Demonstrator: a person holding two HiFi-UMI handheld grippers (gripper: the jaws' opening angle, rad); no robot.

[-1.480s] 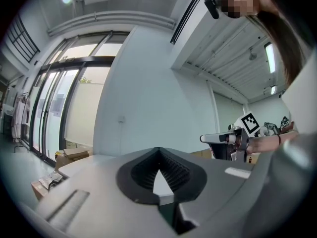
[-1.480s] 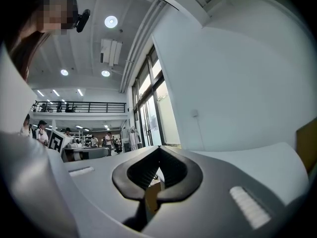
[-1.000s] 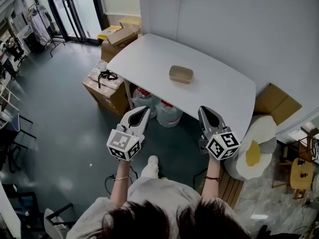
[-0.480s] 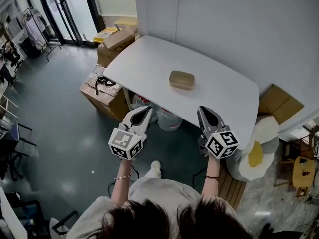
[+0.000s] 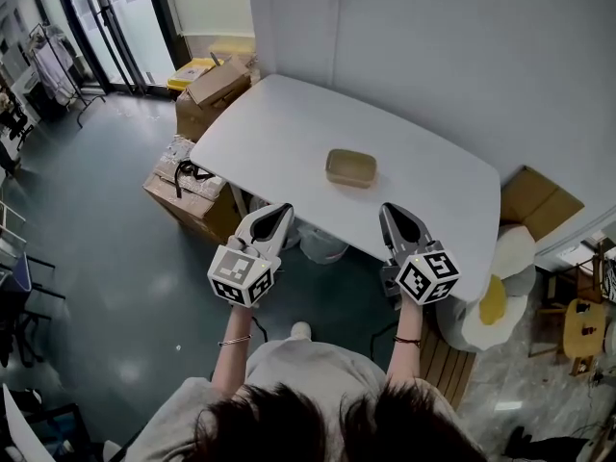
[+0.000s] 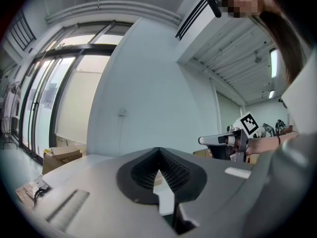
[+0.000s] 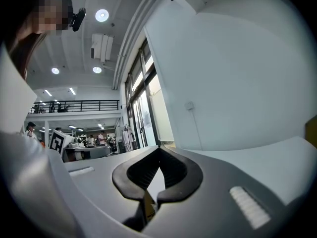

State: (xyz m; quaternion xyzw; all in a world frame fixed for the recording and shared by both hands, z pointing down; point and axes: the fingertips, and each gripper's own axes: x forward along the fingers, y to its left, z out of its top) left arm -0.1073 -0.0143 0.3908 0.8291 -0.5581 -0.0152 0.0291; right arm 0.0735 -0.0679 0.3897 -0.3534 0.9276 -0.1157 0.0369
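Observation:
A white table [image 5: 279,133] stands ahead with a small tan rectangular container [image 5: 350,167] near its middle. Both grippers are held up level in front of the table's near edge, apart from everything. My left gripper [image 5: 283,209] has its jaws together with nothing between them; in the left gripper view its tips [image 6: 158,149] meet against the wall. My right gripper [image 5: 390,209] is likewise shut and empty, with its tips [image 7: 158,148] pointing at the wall. The right gripper [image 6: 233,140] also shows in the left gripper view, and the left gripper [image 7: 74,150] in the right gripper view.
Cardboard boxes [image 5: 217,83] sit at the table's far left, and another box [image 5: 183,189] with a cable on it stands on the floor. A water jug [image 5: 318,244] sits under the table. An egg-shaped cushion [image 5: 493,295] and a flat box [image 5: 539,200] lie to the right.
The person has stepped closer to the table, so both grippers now reach its near edge. Both stay shut and empty.

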